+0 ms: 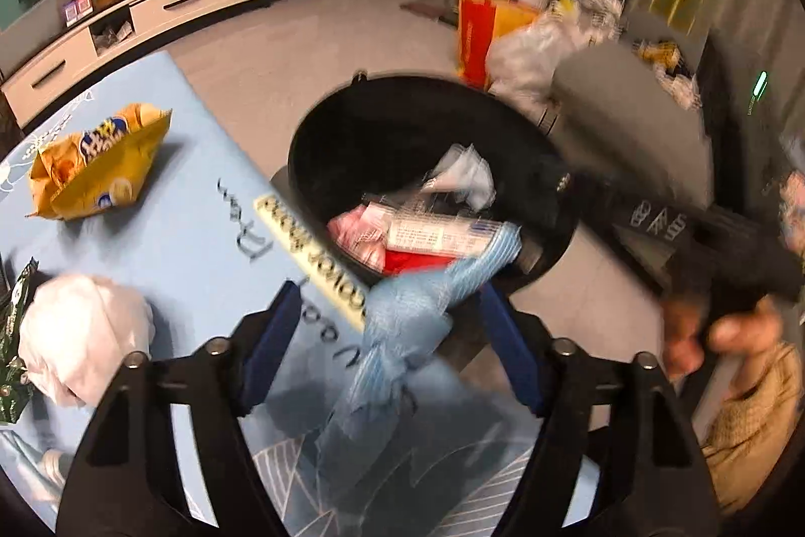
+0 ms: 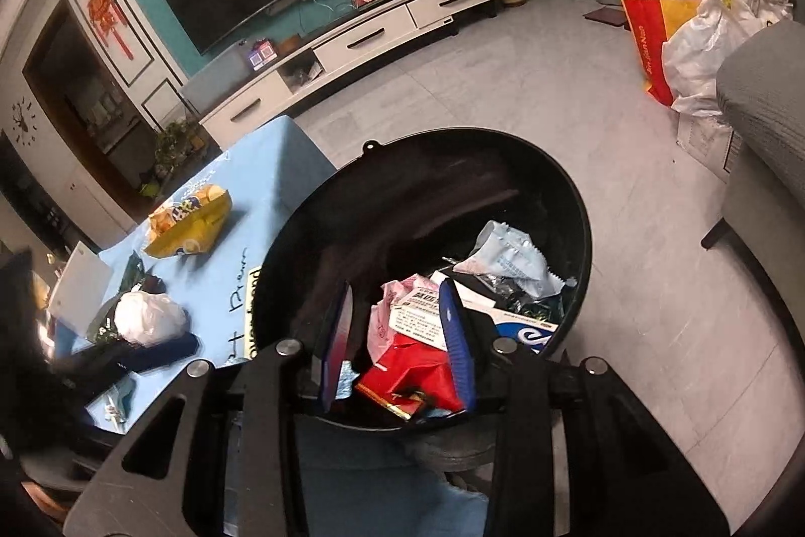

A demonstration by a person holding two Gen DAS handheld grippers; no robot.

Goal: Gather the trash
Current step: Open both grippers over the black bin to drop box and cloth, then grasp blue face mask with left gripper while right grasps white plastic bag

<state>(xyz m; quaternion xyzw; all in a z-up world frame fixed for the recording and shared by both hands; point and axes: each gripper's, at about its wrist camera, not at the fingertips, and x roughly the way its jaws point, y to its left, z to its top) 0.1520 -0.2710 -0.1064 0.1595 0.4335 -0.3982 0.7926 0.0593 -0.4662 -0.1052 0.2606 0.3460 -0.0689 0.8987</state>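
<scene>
A round black bin (image 1: 322, 124) (image 2: 578, 205) stands on the floor against the blue-clothed table (image 1: 201, 195) (image 2: 266, 164), holding several wrappers and boxes. My left gripper (image 1: 392, 335) is open above the table's edge; a blurred light-blue wrapper (image 1: 402, 325) hangs loose between its pads, its top end over the bin's rim. My right gripper (image 2: 397, 335) (image 1: 558, 184), held by a hand (image 1: 729, 330), points into the bin with its jaws partly apart and only the bin's trash showing between them. On the table lie a yellow chip bag (image 1: 95, 164) (image 2: 188, 225), a white crumpled wad (image 1: 85, 335) (image 2: 148, 318) and a green wrapper (image 1: 12, 335) (image 2: 126, 275).
A grey sofa (image 1: 629, 109) (image 2: 765, 109) sits close to the bin's right. Behind it are a red-orange bag (image 1: 478, 33) (image 2: 649, 33) and a white plastic sack (image 2: 699, 49). A white TV cabinet (image 1: 166, 3) (image 2: 362, 39) lines the far wall across open floor.
</scene>
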